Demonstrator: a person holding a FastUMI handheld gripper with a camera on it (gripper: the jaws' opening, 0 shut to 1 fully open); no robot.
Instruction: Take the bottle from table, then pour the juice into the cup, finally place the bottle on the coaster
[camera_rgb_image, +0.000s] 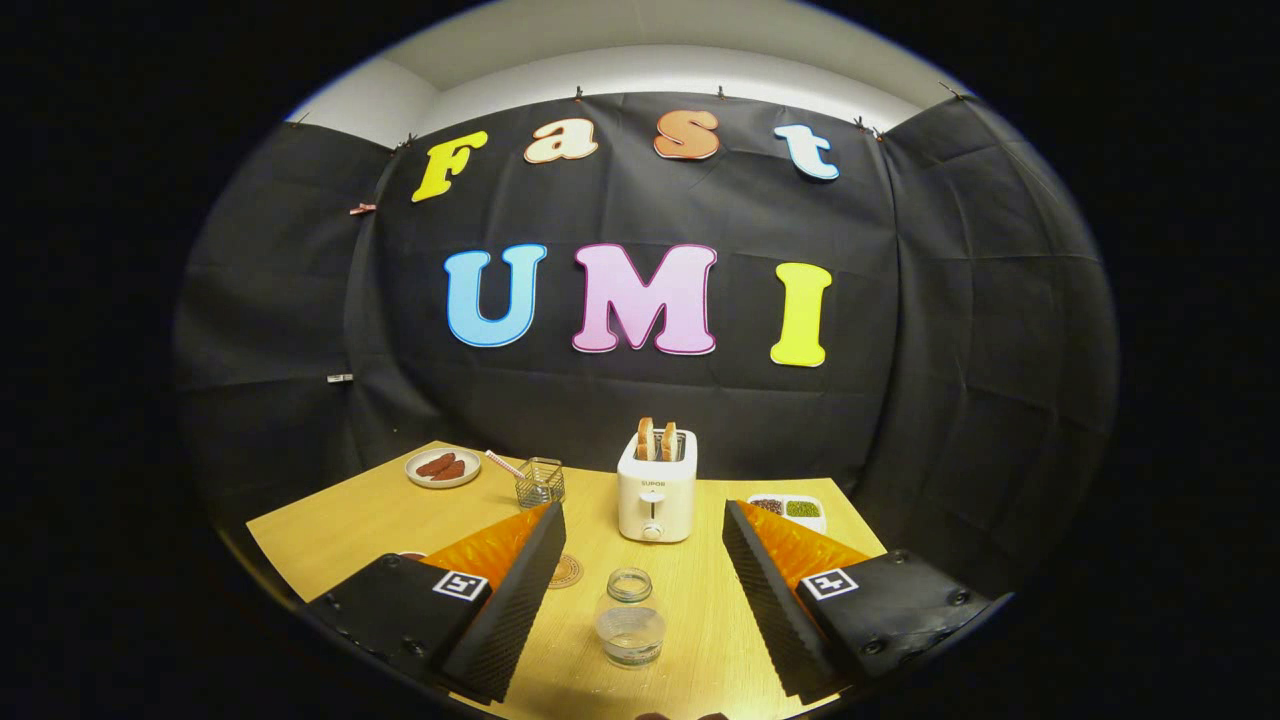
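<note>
Bottle (630, 615) is seen upright on the table (340, 520), open-mouthed, between the wide-open fingers (510, 590) of the gripper (632, 600), nothing held. Its long axis is vertical; a level closing is judged sufficient. Coaster (566, 571) lies just beyond the left finger.

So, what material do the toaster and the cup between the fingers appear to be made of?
Toaster: likely glossy cream plastic, judging by its smooth sheen. Cup: clear, the table shows through it, so glass or clear plastic; which one is uncertain. The gripper is open, fingers apart on either side of the cup.
</note>
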